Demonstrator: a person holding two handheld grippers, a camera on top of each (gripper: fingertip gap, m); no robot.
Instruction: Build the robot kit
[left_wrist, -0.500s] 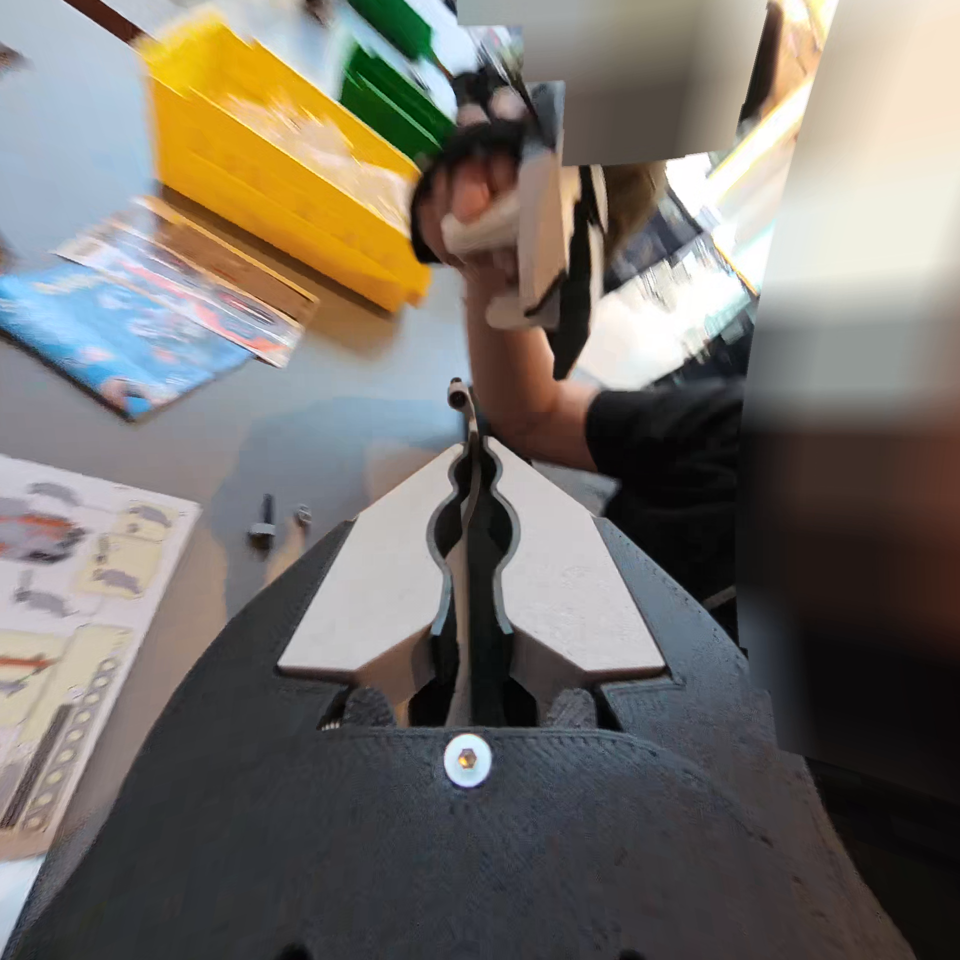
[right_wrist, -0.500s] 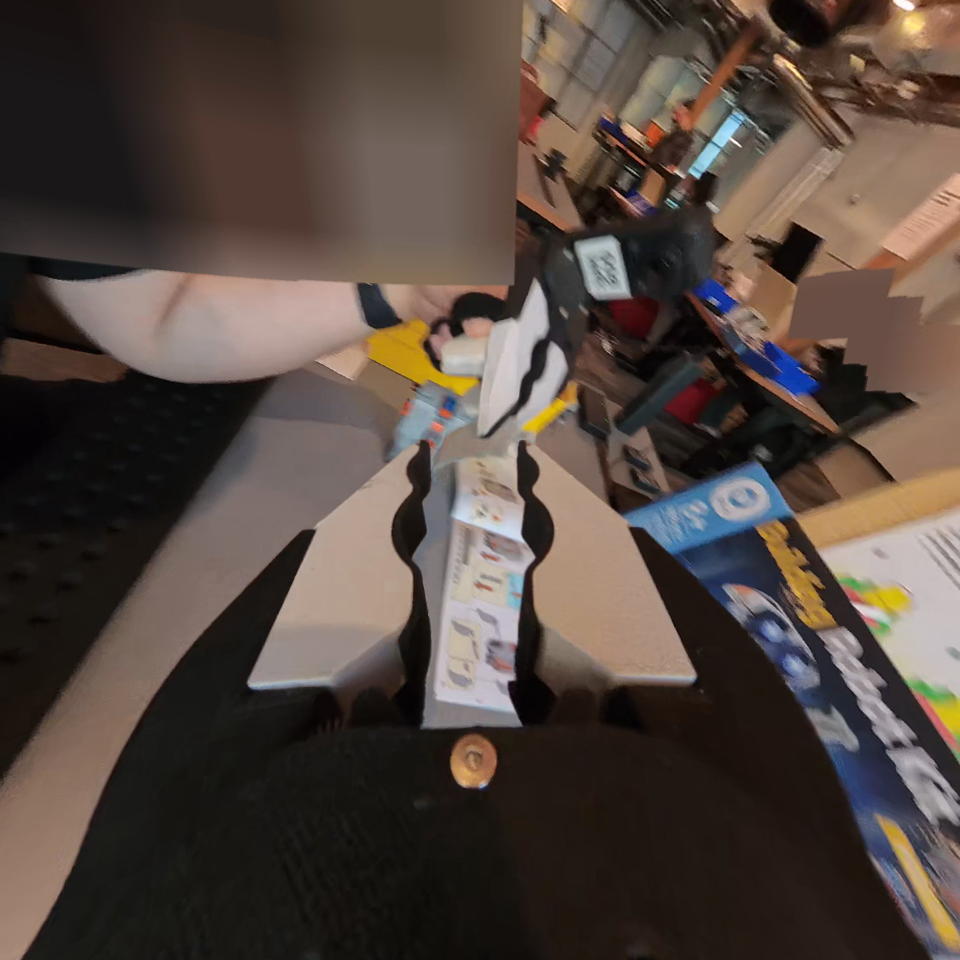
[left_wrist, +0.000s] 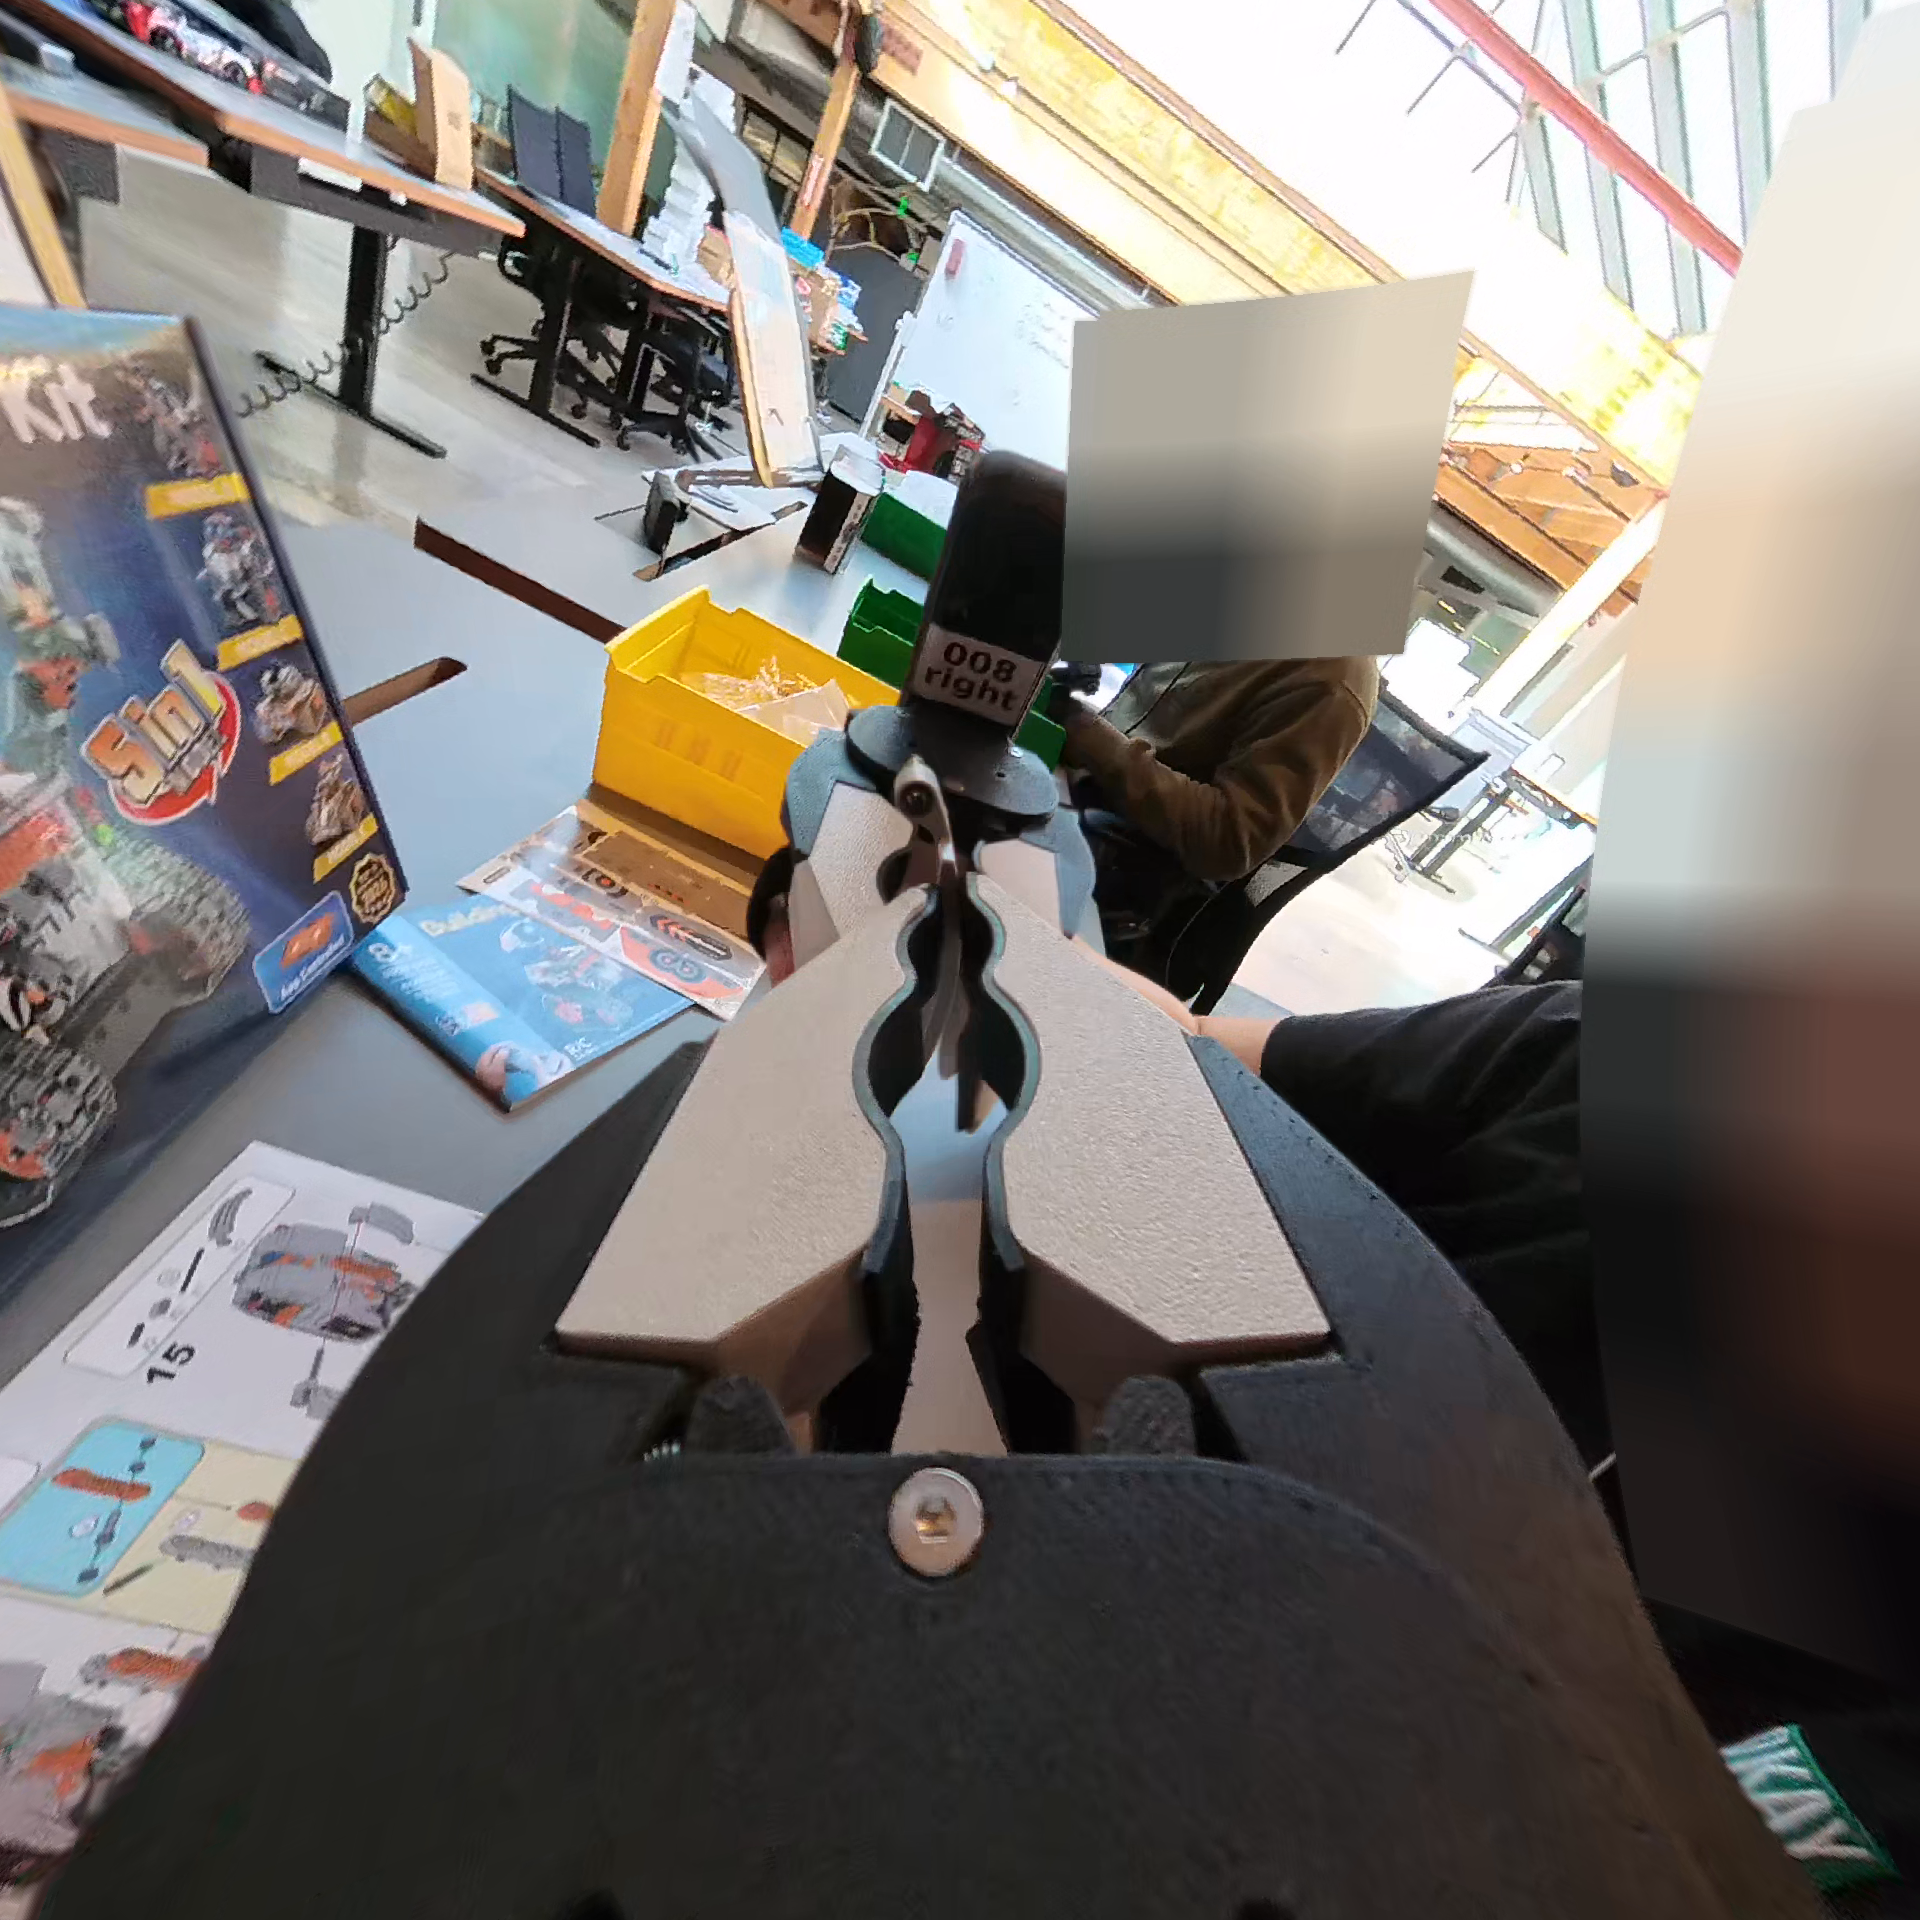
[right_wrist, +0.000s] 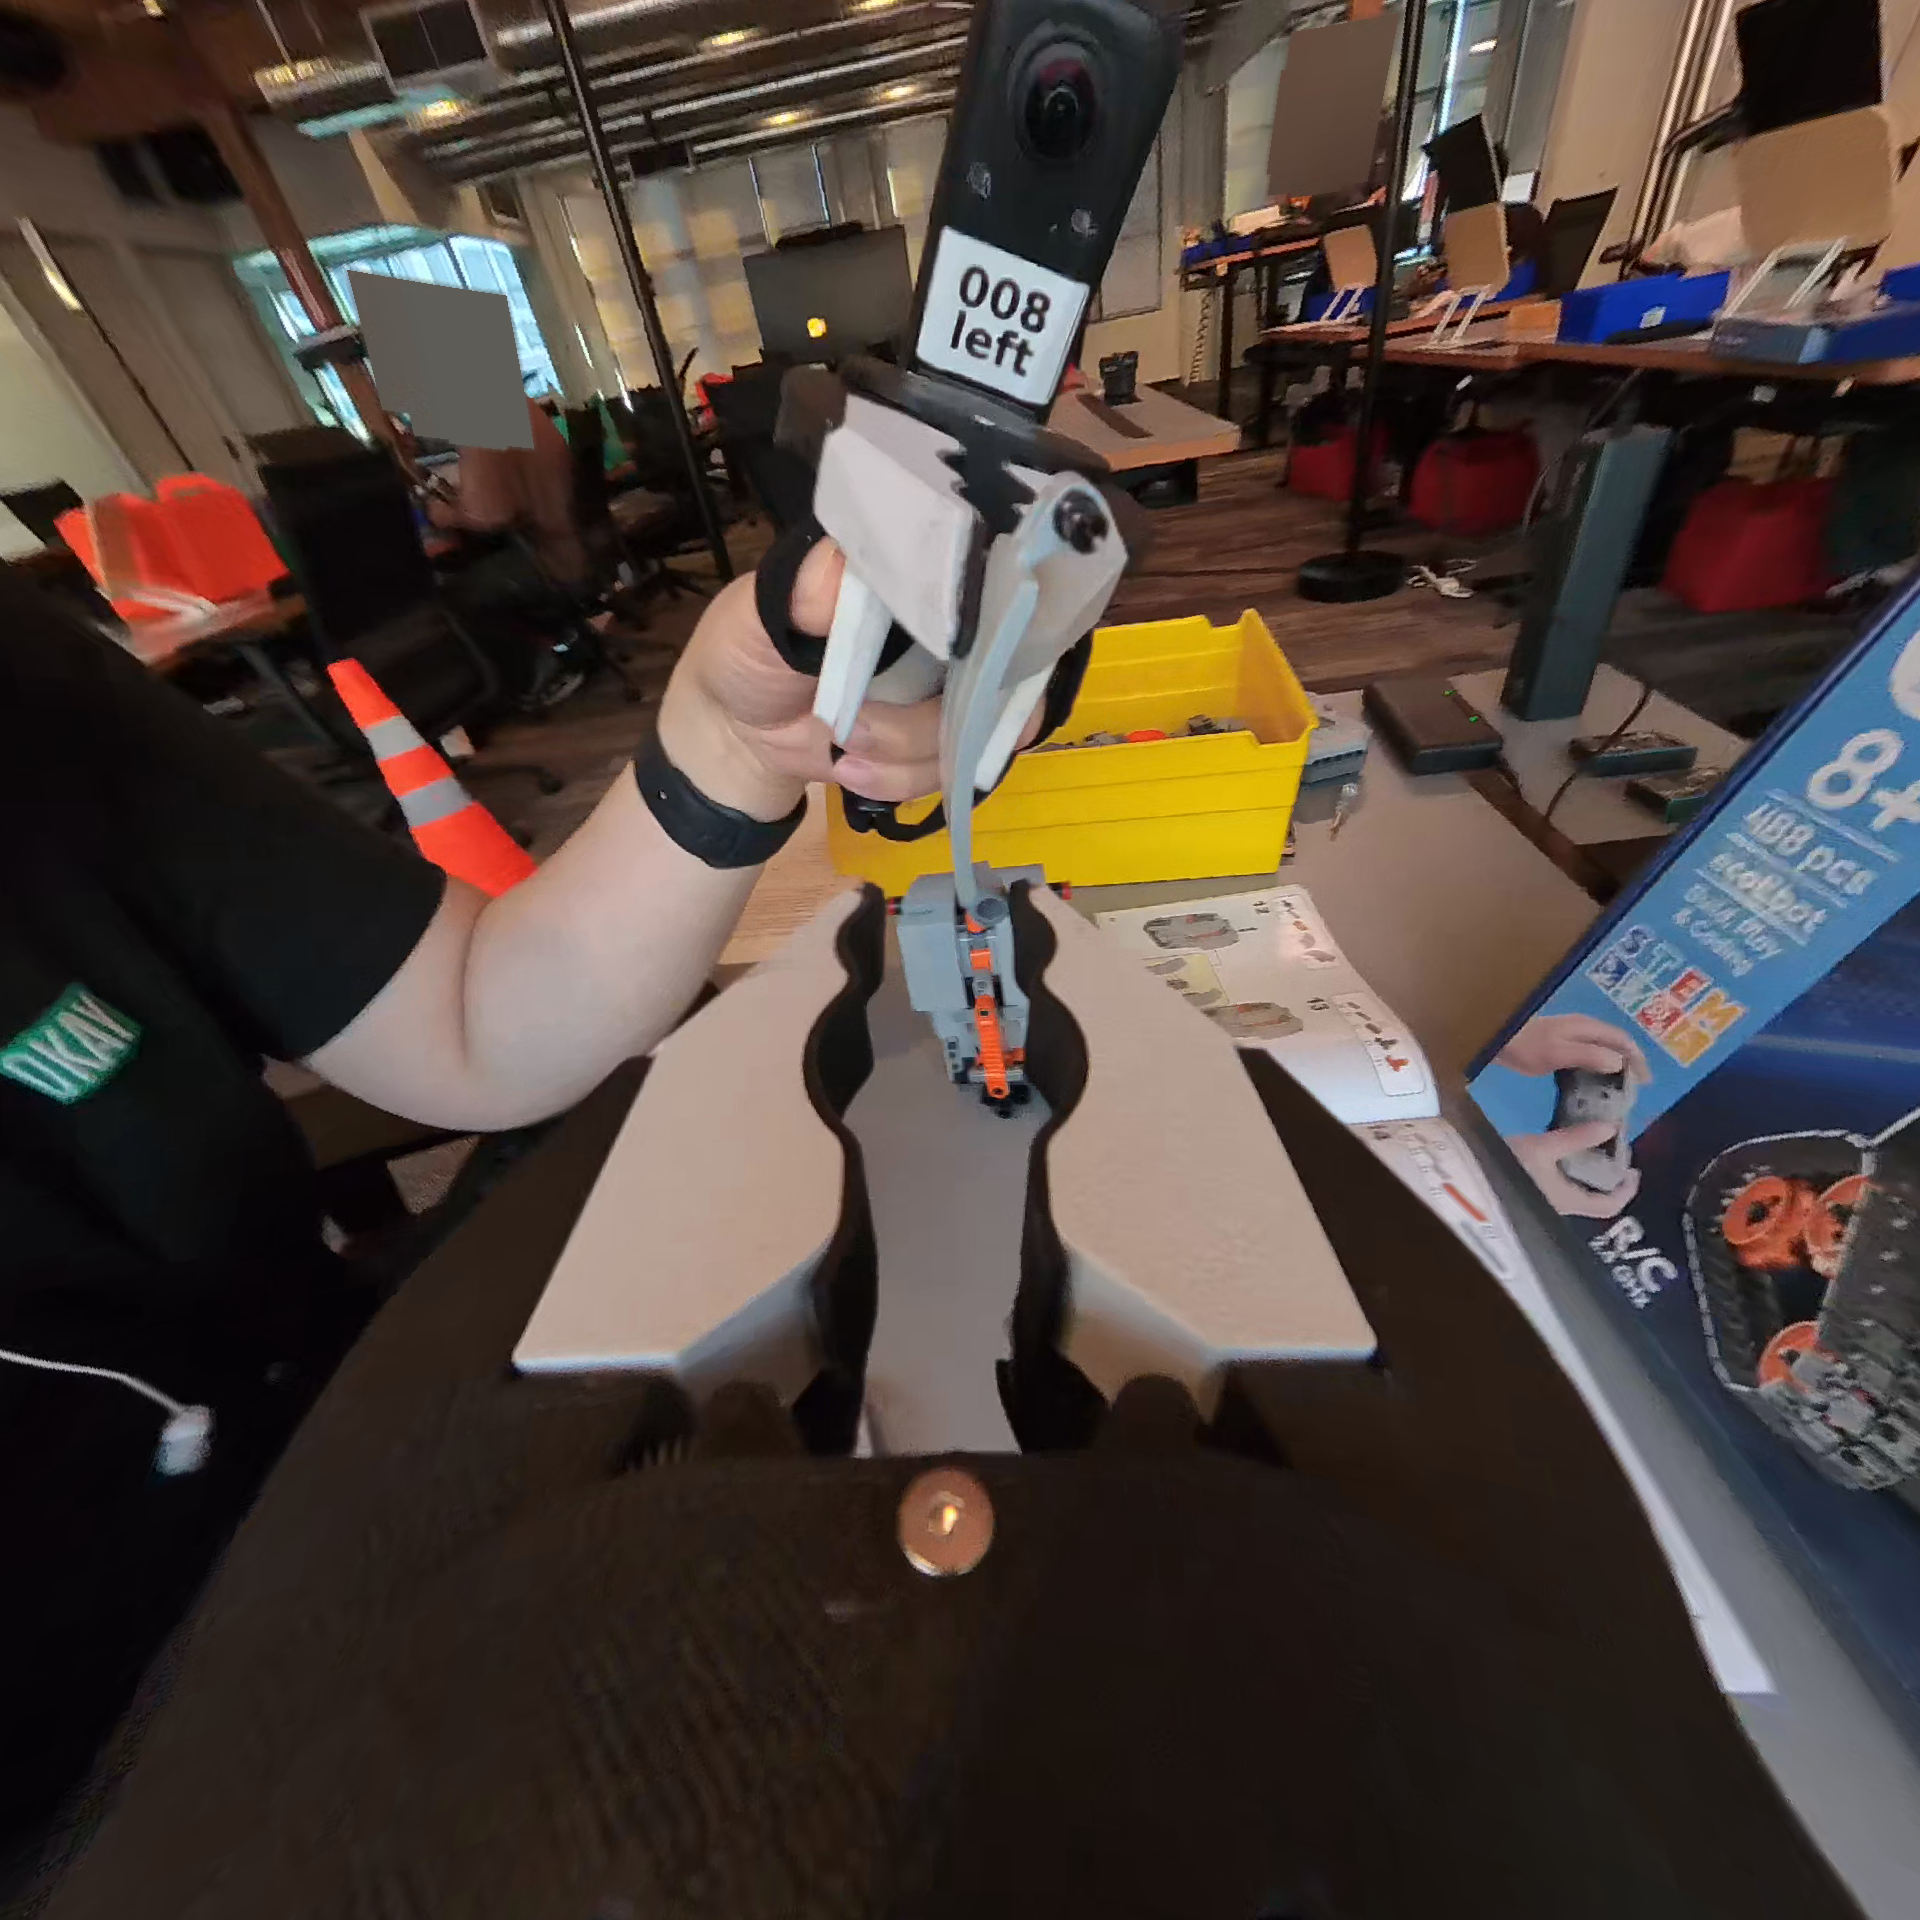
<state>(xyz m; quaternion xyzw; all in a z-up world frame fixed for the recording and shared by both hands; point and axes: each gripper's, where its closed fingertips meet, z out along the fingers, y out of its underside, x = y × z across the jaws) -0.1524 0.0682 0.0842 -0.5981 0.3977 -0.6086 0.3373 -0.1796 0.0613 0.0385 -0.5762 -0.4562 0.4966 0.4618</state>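
Right wrist view: grey-and-orange brick assembly (right_wrist: 961, 997) between right gripper (right_wrist: 948, 914) fingers (right_wrist: 727, 1122)

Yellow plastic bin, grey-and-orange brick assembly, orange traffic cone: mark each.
Yellow plastic bin (right_wrist: 1143, 821): right wrist view, front wall.
Grey-and-orange brick assembly (right_wrist: 961, 987): right wrist view, grey body between the tool's fingers.
Orange traffic cone (right_wrist: 431, 795): right wrist view, mid cone.

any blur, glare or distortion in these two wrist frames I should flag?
Left wrist view: skylights blown out top right, strong wide-angle bending, left gripper and yellow bin sharp. Right wrist view: dimmer indoor light, mild smear at the edges, right gripper and grey brick assembly sharp. Mosaic patches in both.
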